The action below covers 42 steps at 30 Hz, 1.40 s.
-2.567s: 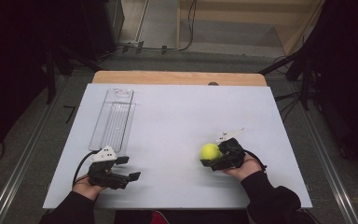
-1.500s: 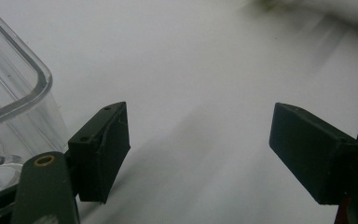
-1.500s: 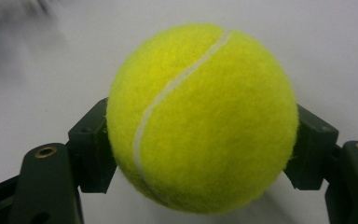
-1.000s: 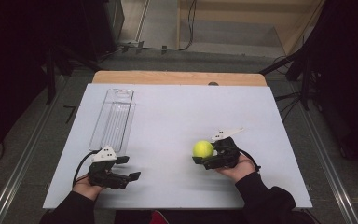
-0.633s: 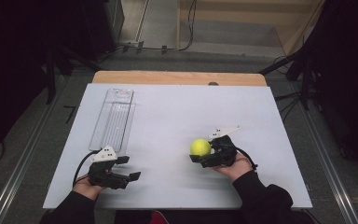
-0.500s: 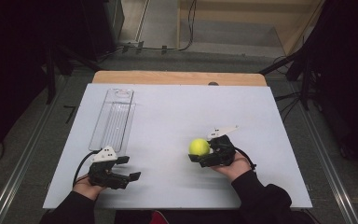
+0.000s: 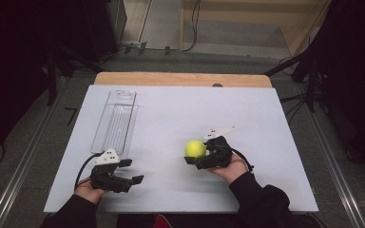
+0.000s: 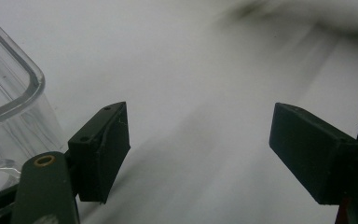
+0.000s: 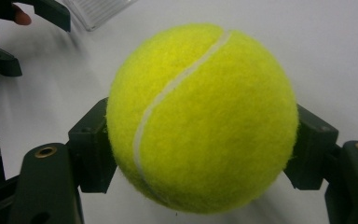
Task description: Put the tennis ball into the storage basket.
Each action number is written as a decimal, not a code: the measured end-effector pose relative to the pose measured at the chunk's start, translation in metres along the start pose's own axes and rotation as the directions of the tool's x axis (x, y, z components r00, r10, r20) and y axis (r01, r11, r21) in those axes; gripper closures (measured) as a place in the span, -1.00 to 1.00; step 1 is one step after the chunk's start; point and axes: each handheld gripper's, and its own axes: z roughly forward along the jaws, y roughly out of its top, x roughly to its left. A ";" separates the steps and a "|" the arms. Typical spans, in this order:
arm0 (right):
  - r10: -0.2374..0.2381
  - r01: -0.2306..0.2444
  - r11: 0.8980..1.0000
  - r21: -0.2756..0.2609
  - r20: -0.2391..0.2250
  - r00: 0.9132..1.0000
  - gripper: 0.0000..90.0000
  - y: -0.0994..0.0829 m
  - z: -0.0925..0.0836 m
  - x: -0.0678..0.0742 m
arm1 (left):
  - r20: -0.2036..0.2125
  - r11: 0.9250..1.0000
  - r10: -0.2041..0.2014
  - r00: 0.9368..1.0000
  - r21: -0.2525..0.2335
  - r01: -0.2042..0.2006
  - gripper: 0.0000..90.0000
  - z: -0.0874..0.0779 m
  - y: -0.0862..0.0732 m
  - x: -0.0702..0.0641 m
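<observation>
Gripping one ball [image 7: 195,148], the right gripper [image 7: 200,158] sits right of the table's middle in the high view, its jaws pointing left and clenched on the ball from both sides. The right hand [image 7: 230,166] comes in from the bottom edge with the forearm slanting up and left. The left gripper [image 7: 132,172] lies low near the front left of the table [image 7: 171,114], held by the left hand [image 7: 89,189], jaws pointing right and spread apart with nothing between them. One clear tray [image 7: 116,118] stands lengthwise on the left half, just beyond the left gripper. So: two grippers, one ball, one tray. Bare table lies between the ball and the tray, and more toward the far and right edges; the left gripper is close to the front edge.

From the left gripper view, the two pads [image 8: 105,149] stand wide open over bare white table, with a rounded corner of the tray [image 8: 9,88] just beside the left pad.

From the right gripper view, the ball [image 9: 203,116] fills the gap, both pads [image 9: 91,149] pressed against its sides, a white seam curving across it. Open table shows behind it, and at the top left the tray's end [image 9: 98,7] and part of the left gripper [image 9: 51,11].
</observation>
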 end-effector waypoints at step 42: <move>-0.044 0.044 0.999 -0.004 -0.077 0.996 -0.48 0.047 0.031 0.012 | 0.000 1.000 -0.006 1.000 -0.008 0.006 -0.54 0.000 -0.001 0.001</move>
